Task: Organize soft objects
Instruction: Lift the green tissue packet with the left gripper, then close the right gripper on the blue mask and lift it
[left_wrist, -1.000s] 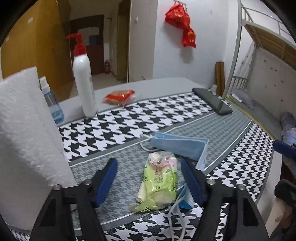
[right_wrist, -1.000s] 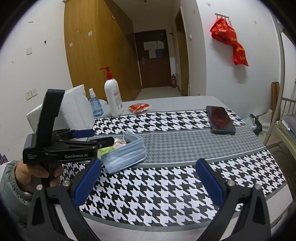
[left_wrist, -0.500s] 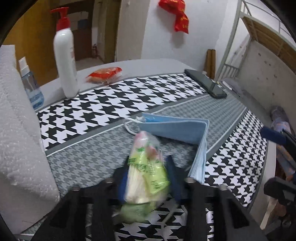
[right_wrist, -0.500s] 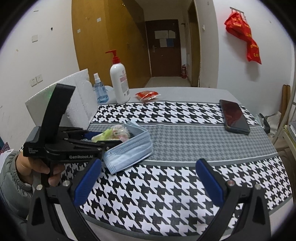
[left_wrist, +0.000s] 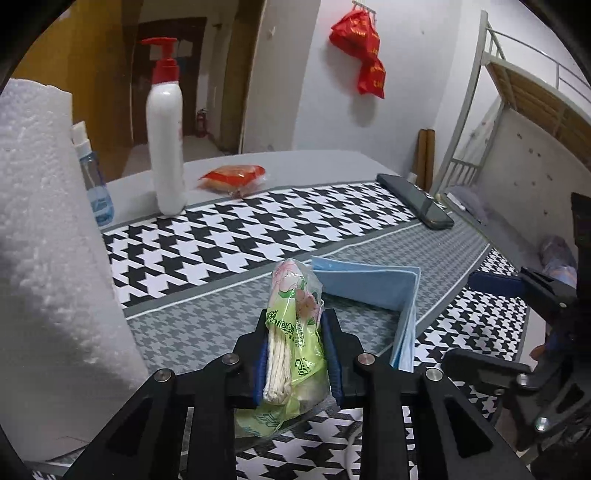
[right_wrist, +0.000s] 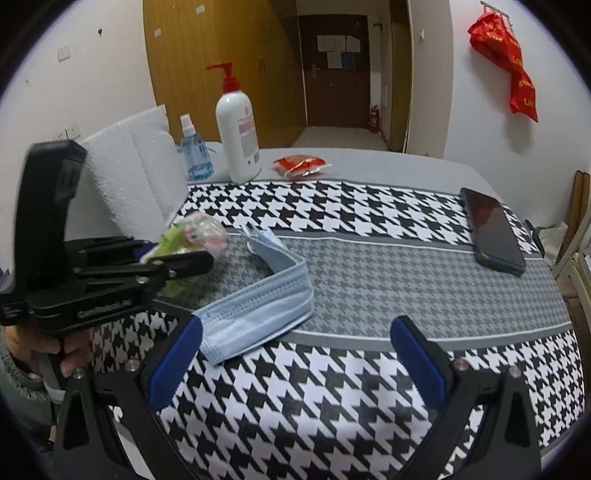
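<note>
A green and pink plastic packet of soft wipes stands upright between the blue pads of my left gripper. Its jaws are closing and press on both sides of the packet, which is lifted clear of the cloth. From the right wrist view, the same packet sticks out of the left gripper at the left, held by a person's hand. A bent stack of light blue face masks lies on the grey band of the tablecloth. My right gripper hangs open just in front of the masks, its left pad beside their near end.
A white foam block rises close on the left. Behind it stand a small blue spray bottle and a white pump bottle. A red snack packet lies at the back, a dark phone at the right.
My left gripper has closed on the packet and raised it off the cloth. The right gripper has come forward and lower, nearer the masks.
</note>
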